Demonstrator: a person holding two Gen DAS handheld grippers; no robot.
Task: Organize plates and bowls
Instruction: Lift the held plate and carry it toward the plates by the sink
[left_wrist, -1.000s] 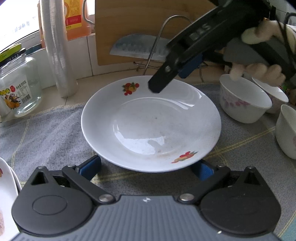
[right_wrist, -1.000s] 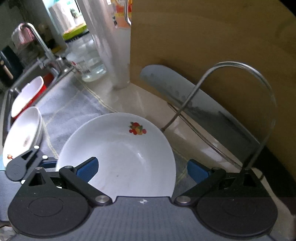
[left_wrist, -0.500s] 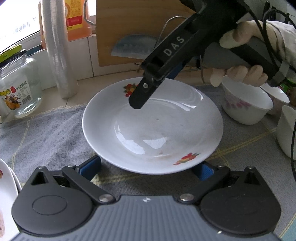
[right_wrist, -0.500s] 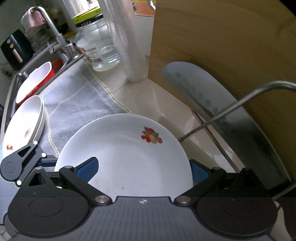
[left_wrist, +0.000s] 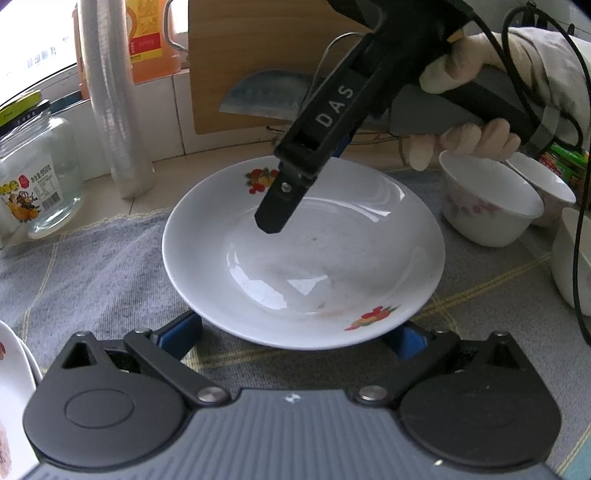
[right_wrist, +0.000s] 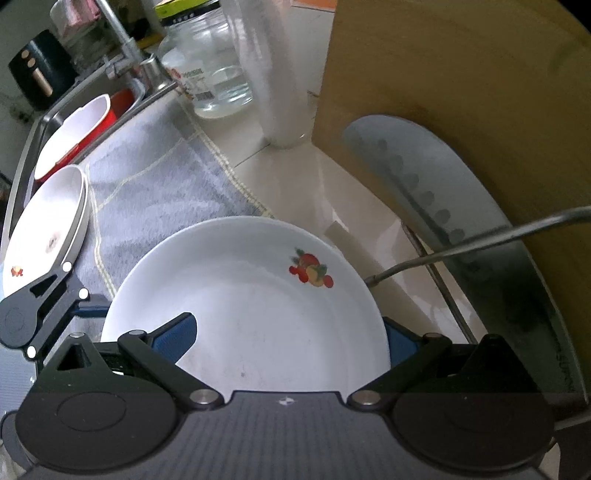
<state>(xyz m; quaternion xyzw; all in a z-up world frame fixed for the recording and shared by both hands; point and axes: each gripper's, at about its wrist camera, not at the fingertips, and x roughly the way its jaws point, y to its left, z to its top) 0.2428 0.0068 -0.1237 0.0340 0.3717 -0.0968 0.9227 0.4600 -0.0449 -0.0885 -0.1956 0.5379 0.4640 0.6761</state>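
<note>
- One white plate (left_wrist: 303, 258) with fruit motifs lies flat on a grey towel (left_wrist: 92, 266) spread over the surface, between the two claws.
- Left claw (left_wrist: 295, 336): fingers spread wide, blue pads to either side of the plate's near rim and low beside it; contact cannot be told.
- Right claw (right_wrist: 288, 332): fingers likewise spread wide, straddling the opposite rim of the same plate (right_wrist: 251, 306); seen from the left wrist view, one black finger (left_wrist: 284, 199) hangs over the plate's far half, held by a gloved hand (left_wrist: 476, 107).
- Three white bowls stand to the right of the plate: one floral bowl (left_wrist: 491, 206) nearest, a second bowl (left_wrist: 543, 184) behind it, a third bowl (left_wrist: 572, 258) at the frame edge.
- Stacked plates (right_wrist: 48, 229) rest at the towel's left end, beside a sink (right_wrist: 59, 110).
- Behind the plate: a glass jar (left_wrist: 37, 177), a roll of clear film (left_wrist: 110, 103), a wooden cutting board (right_wrist: 461, 110) with a cleaver (right_wrist: 461, 221) leaning on it, and a wire rack (right_wrist: 480, 240).
</note>
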